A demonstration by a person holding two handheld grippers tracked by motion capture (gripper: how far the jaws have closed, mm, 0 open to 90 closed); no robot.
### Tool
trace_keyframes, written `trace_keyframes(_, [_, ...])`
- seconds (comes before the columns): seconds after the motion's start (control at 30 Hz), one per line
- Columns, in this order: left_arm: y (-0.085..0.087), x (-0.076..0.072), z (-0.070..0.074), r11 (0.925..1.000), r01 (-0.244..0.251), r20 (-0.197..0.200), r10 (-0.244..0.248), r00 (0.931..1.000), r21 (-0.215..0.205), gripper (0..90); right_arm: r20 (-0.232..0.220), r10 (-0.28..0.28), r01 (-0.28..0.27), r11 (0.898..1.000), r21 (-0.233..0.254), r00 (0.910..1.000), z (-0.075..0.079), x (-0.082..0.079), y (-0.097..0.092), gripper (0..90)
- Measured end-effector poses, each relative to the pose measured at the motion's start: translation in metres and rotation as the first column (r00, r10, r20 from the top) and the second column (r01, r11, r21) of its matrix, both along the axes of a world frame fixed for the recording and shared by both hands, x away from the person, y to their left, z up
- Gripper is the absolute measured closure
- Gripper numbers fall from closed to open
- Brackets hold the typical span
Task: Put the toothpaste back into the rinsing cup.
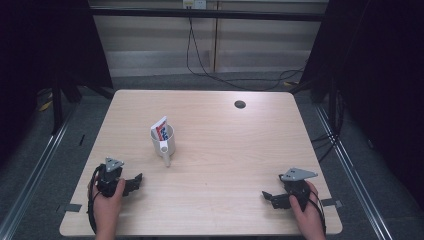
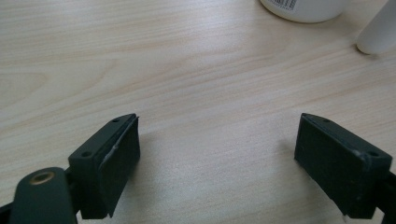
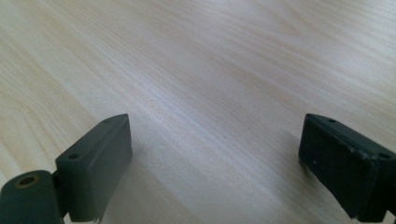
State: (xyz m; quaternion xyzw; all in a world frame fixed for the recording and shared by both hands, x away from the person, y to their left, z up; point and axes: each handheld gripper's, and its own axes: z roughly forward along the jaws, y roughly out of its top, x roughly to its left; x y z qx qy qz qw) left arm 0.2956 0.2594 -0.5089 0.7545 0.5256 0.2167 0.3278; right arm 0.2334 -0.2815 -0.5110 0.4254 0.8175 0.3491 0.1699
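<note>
One white mug (image 1: 165, 141) near table (image 1: 240, 150) centre, slightly toward 10 o'clock, holding one toothpaste tube (image 1: 160, 128) leaning against its rim. One white handle (image 1: 165, 155) lying at the mug's 6 o'clock side. Two grippers: left gripper (image 1: 134, 183) at 8 o'clock, jaws spread wide over bare wood, nothing between them; right gripper (image 1: 269, 196) at 4 o'clock, jaws likewise spread, empty. One dark cable hole (image 1: 240, 104) at 1 o'clock.
</note>
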Motion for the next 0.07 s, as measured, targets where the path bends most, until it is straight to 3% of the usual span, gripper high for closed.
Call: trace_keyframes(0.07, [0.0000, 0.0001, 0.0000, 1.0000, 0.002, -0.001, -0.002, 1.0000, 0.001, 13.7, 0.001, 0.001, -0.001, 1.000, 0.000, 1.0000, -0.0001, 0.0001, 0.0000, 9.1])
